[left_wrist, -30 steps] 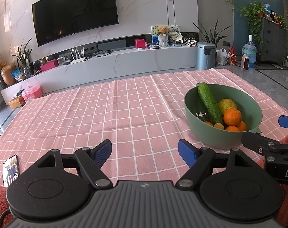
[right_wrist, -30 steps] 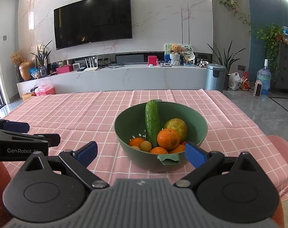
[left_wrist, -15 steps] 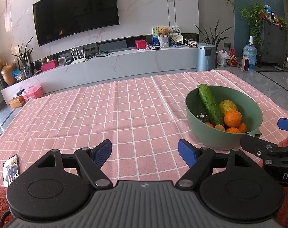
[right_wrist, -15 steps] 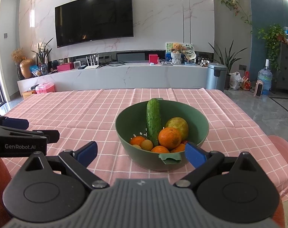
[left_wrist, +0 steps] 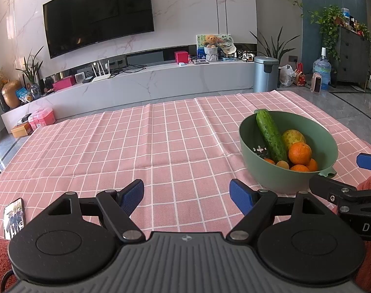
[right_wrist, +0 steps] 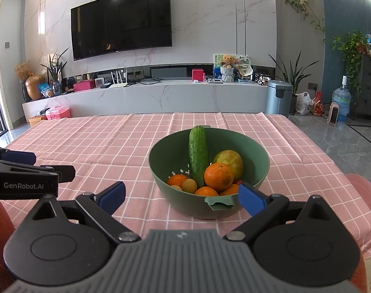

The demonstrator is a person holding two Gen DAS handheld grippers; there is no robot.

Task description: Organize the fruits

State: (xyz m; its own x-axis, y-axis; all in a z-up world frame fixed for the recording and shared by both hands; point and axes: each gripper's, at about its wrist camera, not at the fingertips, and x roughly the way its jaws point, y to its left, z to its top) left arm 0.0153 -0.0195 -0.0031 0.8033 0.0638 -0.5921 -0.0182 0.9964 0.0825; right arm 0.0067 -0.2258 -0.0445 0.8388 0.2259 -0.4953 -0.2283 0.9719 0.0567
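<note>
A pink checked cloth covers the tabletop (left_wrist: 161, 146), where a green bowl (right_wrist: 170, 153) stands toward the right side, near the front edge. Inside, a bumpy dark-green cucumber (right_wrist: 198, 156) leans tilted against the far rim, its tip just above it. Beside it rests a yellow-green round fruit (right_wrist: 230, 160), with a large orange (right_wrist: 219, 176) in front and smaller oranges and a pale yellow fruit (right_wrist: 189, 185) below. The left tool (left_wrist: 186, 194) hangs over bare cloth, blue pads spread wide, holding nothing. The right tool (right_wrist: 181, 195), likewise spread and unladen, faces the bowl's near rim. A phone (left_wrist: 13, 217) lies at the near left.
</note>
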